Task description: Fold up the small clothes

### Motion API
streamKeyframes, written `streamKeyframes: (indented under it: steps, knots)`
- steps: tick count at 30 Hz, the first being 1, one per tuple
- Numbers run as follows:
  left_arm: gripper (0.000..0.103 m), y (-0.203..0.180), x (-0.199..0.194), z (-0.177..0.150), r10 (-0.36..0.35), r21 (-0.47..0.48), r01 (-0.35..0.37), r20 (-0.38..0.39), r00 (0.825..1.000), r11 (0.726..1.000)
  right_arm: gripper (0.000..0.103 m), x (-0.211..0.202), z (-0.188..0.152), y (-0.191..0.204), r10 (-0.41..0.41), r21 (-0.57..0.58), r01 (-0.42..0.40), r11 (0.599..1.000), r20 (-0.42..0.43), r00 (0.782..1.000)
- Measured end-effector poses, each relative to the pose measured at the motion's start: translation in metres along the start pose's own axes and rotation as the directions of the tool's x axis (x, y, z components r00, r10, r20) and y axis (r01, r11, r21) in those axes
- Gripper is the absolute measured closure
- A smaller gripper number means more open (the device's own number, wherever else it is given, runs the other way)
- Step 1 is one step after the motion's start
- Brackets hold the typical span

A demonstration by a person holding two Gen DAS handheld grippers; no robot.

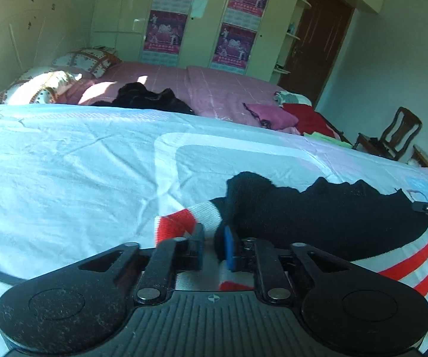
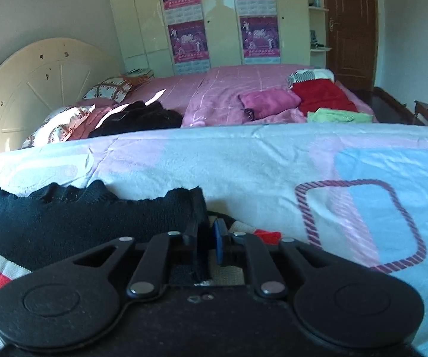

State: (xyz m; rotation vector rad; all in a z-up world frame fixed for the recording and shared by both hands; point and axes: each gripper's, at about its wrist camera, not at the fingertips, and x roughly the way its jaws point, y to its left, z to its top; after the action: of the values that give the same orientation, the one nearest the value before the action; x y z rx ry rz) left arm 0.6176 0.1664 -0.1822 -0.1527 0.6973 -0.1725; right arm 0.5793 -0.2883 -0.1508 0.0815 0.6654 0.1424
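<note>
Patterned bedspread (image 2: 243,160), both tools pinching black striped sweater (image 1: 333,214), green cloth (image 2: 336,116) right view only

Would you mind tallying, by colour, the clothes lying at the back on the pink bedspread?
Black heap: 1
Pink folded piece: 1
Red piece: 1
Light green piece: 1
Striped white and green piece: 1
Total: 5
</note>
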Motion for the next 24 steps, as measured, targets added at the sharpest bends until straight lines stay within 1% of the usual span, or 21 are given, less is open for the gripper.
streamKeyframes:
  steps: [1,2,3,4,6,7,8,9,11,13,14,15,16,17,18,19,20,21,22,23,24]
  knots:
    - [0.058,0.001,-0.012,-0.002,0.039,-0.003,-0.039,0.025,0.999,0.999,0.079,-0.014,0.000,0.000,-0.024,-0.007,0.025,1.000,0.042,0.999]
    - [0.043,-0.001,-0.031,-0.003,0.111,-0.001,-0.111,0.067,0.992,0.994,0.079,-0.027,-0.001,0.000,-0.022,-0.006,0.022,1.000,0.066,0.998]
    - [0.042,-0.007,-0.047,-0.005,0.144,0.029,-0.148,0.106,0.984,0.989,0.080,-0.042,-0.003,0.000,0.001,0.011,-0.002,1.000,0.071,0.998]
    - [0.042,-0.019,-0.062,-0.009,0.126,0.076,-0.136,0.126,0.984,0.988,0.081,-0.054,-0.008,0.004,0.041,0.011,-0.041,0.999,0.060,0.997]
    - [0.042,-0.053,-0.085,-0.021,0.096,0.173,-0.122,0.151,0.984,0.977,0.082,-0.077,-0.024,0.024,0.104,-0.062,-0.102,0.993,0.031,0.994]
    - [0.042,-0.070,-0.093,-0.027,0.063,0.188,-0.090,0.144,0.988,0.978,0.082,-0.085,-0.033,0.034,0.129,-0.084,-0.128,0.988,0.018,0.991]
    - [0.042,-0.088,-0.098,-0.033,0.010,0.187,-0.035,0.131,0.991,0.982,0.085,-0.094,-0.046,0.045,0.167,-0.093,-0.166,0.982,0.001,0.986]
    - [0.042,-0.105,-0.099,-0.041,-0.027,0.195,0.004,0.118,0.993,0.981,0.086,-0.099,-0.056,0.056,0.176,-0.104,-0.176,0.979,-0.011,0.984]
    - [0.042,-0.141,-0.097,-0.058,-0.041,0.247,0.015,0.100,0.994,0.969,0.085,-0.105,-0.073,0.077,0.181,-0.139,-0.183,0.973,-0.030,0.983]
    - [0.042,-0.163,-0.090,-0.075,-0.075,0.217,0.060,0.062,0.995,0.974,0.085,-0.109,-0.086,0.095,0.201,-0.156,-0.206,0.966,-0.045,0.978]
    - [0.042,-0.171,-0.086,-0.084,-0.081,0.211,0.069,0.045,0.996,0.975,0.085,-0.112,-0.092,0.105,0.194,-0.197,-0.198,0.960,-0.038,0.980]
    - [0.042,-0.179,-0.082,-0.093,-0.056,0.222,0.047,0.035,0.998,0.974,0.083,-0.114,-0.097,0.114,0.191,-0.238,-0.193,0.952,-0.033,0.981]
    - [0.042,-0.183,-0.078,-0.101,-0.011,0.243,0.004,0.027,1.000,0.970,0.083,-0.115,-0.101,0.120,0.197,-0.273,-0.200,0.941,-0.038,0.980]
    - [0.042,-0.183,-0.072,-0.110,0.040,0.269,-0.043,0.017,0.999,0.962,0.084,-0.115,-0.104,0.125,0.181,-0.314,-0.187,0.931,-0.048,0.982]
    - [0.042,-0.177,-0.070,-0.117,0.053,0.274,-0.061,0.036,0.998,0.960,0.086,-0.110,-0.108,0.124,0.114,-0.350,-0.124,0.929,-0.049,0.992]
    - [0.042,-0.169,-0.075,-0.118,0.040,0.248,-0.048,0.040,0.998,0.968,0.087,-0.107,-0.108,0.113,0.071,-0.316,-0.081,0.945,-0.045,0.996]
    - [0.042,-0.165,-0.081,-0.115,0.042,0.237,-0.049,0.035,0.999,0.970,0.094,-0.109,-0.105,0.097,0.075,-0.245,-0.085,0.966,-0.050,0.996]
    - [0.042,-0.158,-0.094,-0.112,0.070,0.241,-0.084,0.065,0.995,0.967,0.099,-0.111,-0.102,0.082,0.064,-0.198,-0.074,0.978,-0.053,0.996]
    - [0.042,-0.148,-0.101,-0.109,0.123,0.242,-0.143,0.098,0.988,0.960,0.099,-0.116,-0.102,0.071,0.031,-0.193,-0.038,0.980,-0.040,0.999]
    - [0.042,-0.134,-0.103,-0.109,0.167,0.230,-0.185,0.094,0.981,0.956,0.099,-0.120,-0.103,0.061,-0.005,-0.194,0.000,0.981,-0.027,1.000]
    - [0.042,-0.111,-0.099,-0.108,0.197,0.186,-0.202,0.046,0.979,0.962,0.099,-0.122,-0.105,0.050,-0.014,-0.172,0.008,0.985,-0.034,0.999]
